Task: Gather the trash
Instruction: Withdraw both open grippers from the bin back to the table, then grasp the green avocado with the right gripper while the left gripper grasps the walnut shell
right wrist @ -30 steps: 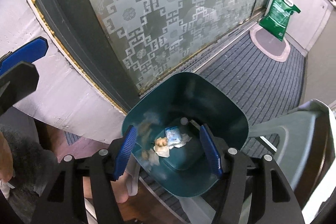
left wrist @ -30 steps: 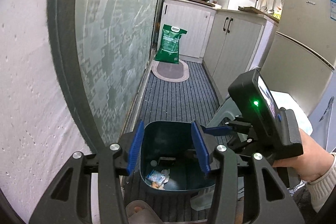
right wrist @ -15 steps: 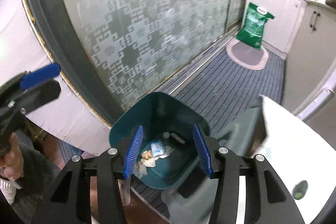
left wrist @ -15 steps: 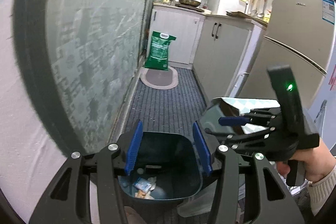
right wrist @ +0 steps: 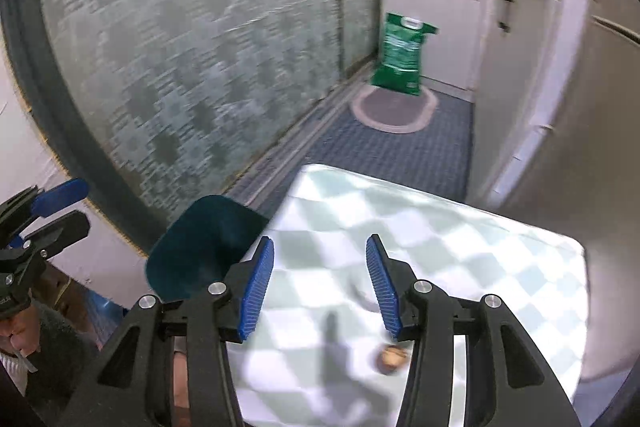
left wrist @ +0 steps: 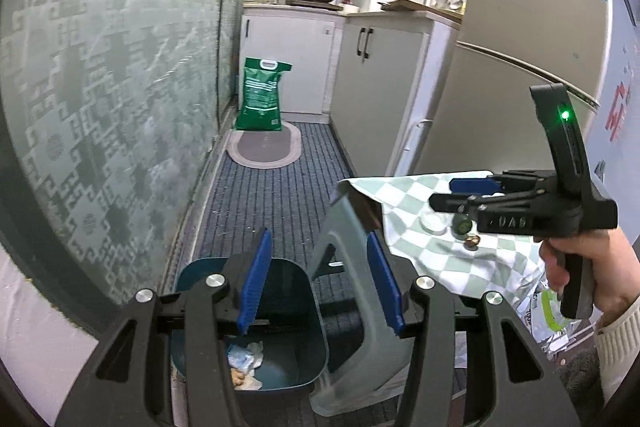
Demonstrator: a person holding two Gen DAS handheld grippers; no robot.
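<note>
A dark teal trash bin stands on the floor beside the glass door, with a blue wrapper and crumpled scraps in its bottom. My left gripper is open and empty above the bin's right rim. My right gripper is open and empty over a small table with a green-checked cloth; it also shows in the left wrist view. A small brown scrap lies on the cloth just below the right finger. In the left wrist view a brown scrap, a dark round piece and a white disc lie under the right gripper.
A grey plastic stool stands between bin and table. A patterned glass door runs along the left. A green bag and an oval mat lie down the corridor. Cabinets and a fridge stand on the right.
Both grippers have risen and swung right, away from the bin. The right gripper has moved from over the bin to over the checked table. Both stay open.
</note>
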